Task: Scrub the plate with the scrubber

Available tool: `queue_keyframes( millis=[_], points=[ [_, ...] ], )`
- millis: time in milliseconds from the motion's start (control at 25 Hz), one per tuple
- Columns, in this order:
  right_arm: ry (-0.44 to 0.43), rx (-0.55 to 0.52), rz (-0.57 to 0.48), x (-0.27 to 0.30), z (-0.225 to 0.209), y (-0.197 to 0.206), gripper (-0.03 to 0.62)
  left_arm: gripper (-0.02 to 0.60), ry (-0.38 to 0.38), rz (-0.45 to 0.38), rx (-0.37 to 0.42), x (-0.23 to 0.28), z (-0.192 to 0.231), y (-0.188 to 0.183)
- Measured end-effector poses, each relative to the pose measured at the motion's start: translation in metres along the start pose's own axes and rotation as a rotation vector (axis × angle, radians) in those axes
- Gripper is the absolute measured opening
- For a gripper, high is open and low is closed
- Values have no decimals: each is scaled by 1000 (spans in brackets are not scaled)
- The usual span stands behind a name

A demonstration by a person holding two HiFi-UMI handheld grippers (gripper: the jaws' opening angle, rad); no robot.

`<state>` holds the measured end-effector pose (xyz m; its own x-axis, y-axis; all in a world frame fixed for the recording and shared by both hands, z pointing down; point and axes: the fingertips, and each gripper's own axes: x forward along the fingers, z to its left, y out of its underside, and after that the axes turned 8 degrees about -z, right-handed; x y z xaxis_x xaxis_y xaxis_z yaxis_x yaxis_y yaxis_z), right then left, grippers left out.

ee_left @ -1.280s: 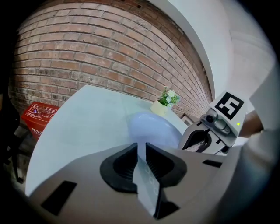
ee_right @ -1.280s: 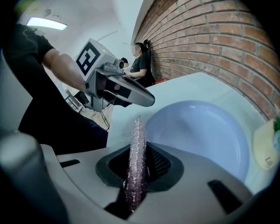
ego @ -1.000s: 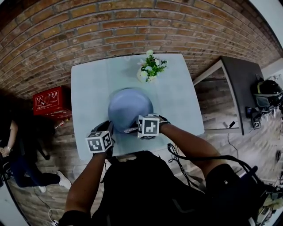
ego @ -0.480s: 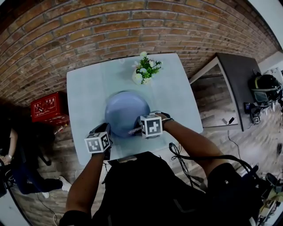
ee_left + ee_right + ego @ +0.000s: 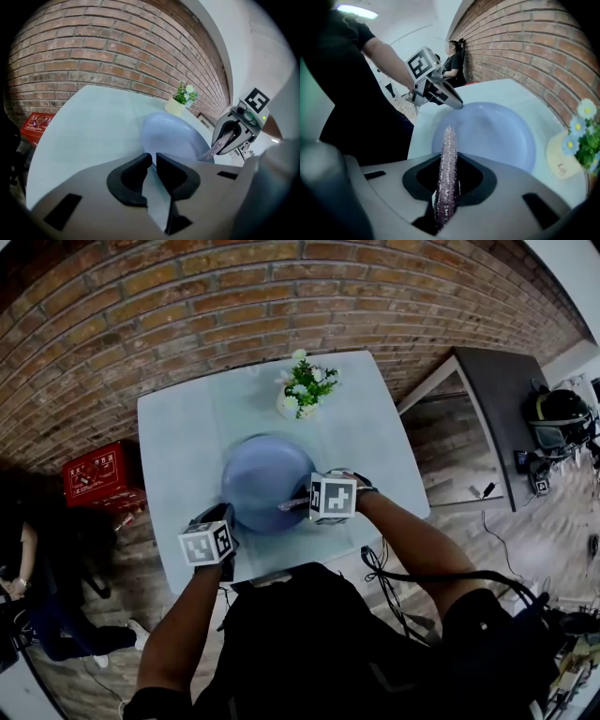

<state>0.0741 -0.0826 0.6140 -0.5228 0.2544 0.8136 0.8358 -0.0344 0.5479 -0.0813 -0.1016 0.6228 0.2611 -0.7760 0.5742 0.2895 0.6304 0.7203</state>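
At the near edge of the table [image 5: 178,432], right gripper [image 5: 449,165]: jaws clamped on the scrubber [image 5: 448,138], a glittery purple strip held edge-on, its tip reaching out over the plate [image 5: 267,474].
Left gripper [image 5: 153,158]: jaws almost together, pinching the plate's near rim; sits left of the right gripper and apart from it.
Plate: pale blue, round, lying flat on the table towards its near side.
Scrubber contact: tip over the plate's near right part; whether it touches cannot be told.
Table: pale blue-green, square top.
Flower pot [image 5: 302,397]: cream, with white flowers and green leaves; just beyond the plate's far rim.
Brick wall [image 5: 234,306]: behind the table.
Red box [image 5: 98,474]: on the floor, left of the table, against the wall.
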Motion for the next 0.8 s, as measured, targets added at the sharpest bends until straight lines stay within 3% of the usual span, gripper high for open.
queue_keyframes(
  millis=[200,320,480,640,800],
  points=[
    [129,172,-149,-9,-31,-16,67,71,-1,-17,5,0,-2,1],
    [274,238,-220,-16,-62,-25,67,71,-3,-19,2,-1,-2,5],
    [457,246,-265,-21,-102,-32,67,71,-16,-18,36,-2,-3,7],
    [538,246,-253,-16,-123,-33,67,71,-29,-8,2,0,-2,7],
    [606,235,-236,-11,-144,-30,67,75,-33,16,41,0,-2,7]
  ],
)
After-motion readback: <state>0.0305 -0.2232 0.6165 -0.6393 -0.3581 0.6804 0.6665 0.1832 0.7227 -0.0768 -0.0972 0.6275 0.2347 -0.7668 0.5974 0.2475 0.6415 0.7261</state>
